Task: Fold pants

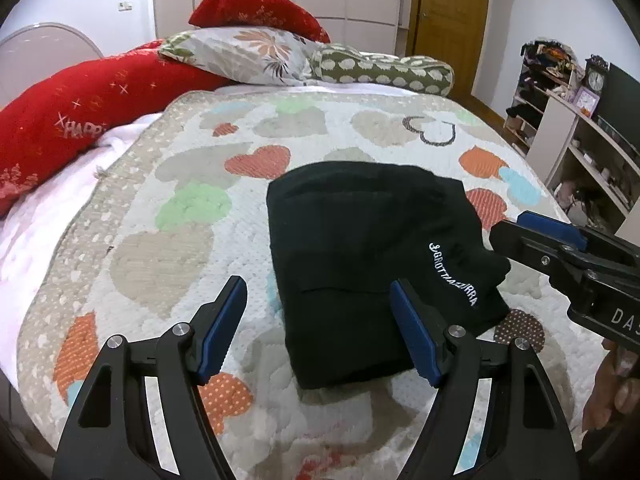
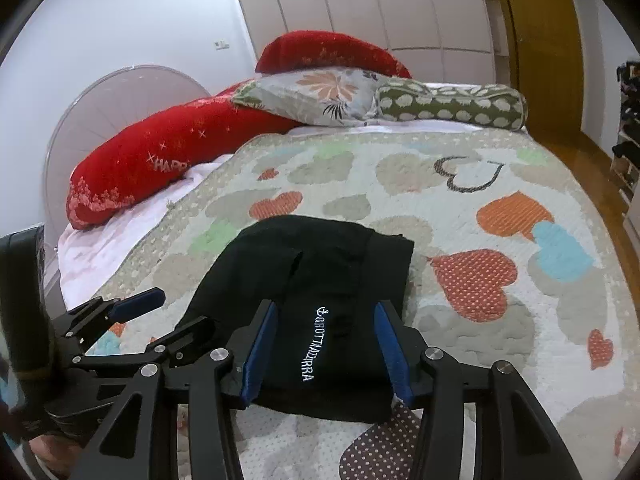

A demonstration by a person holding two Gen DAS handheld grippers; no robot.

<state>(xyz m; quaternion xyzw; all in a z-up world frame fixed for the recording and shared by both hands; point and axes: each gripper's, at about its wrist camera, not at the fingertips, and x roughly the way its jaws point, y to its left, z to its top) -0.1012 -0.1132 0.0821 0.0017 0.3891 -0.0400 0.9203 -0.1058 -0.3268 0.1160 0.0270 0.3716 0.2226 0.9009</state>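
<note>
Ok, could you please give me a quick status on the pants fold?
Left hand-held gripper open, empty. Right hand-held gripper open, straddling the near edge. Black pants folded compact on the quilt. Nothing in the way.

- Bed [image 1: 120,216]: covered by heart-patterned quilt [image 1: 192,248].
- Black folded pants [image 1: 360,264] lie on quilt.
- Red pillows [image 1: 76,120], floral pillow [image 1: 240,54], green bolster [image 1: 384,70] at head end.

the pants [image 1: 360,264] ahead of the tongs are matt black knit cloth with white stitched lettering. under them the quilt [image 1: 168,216] is stitched cotton, bumpy and dull. the left gripper [image 1: 318,330] and right gripper [image 2: 326,350] are matt black plastic with ridged blue pads (shiny metal pins at the joints). far beyond, a plush red pillow [image 1: 80,116] and a glossy wooden door [image 1: 452,12].
</note>
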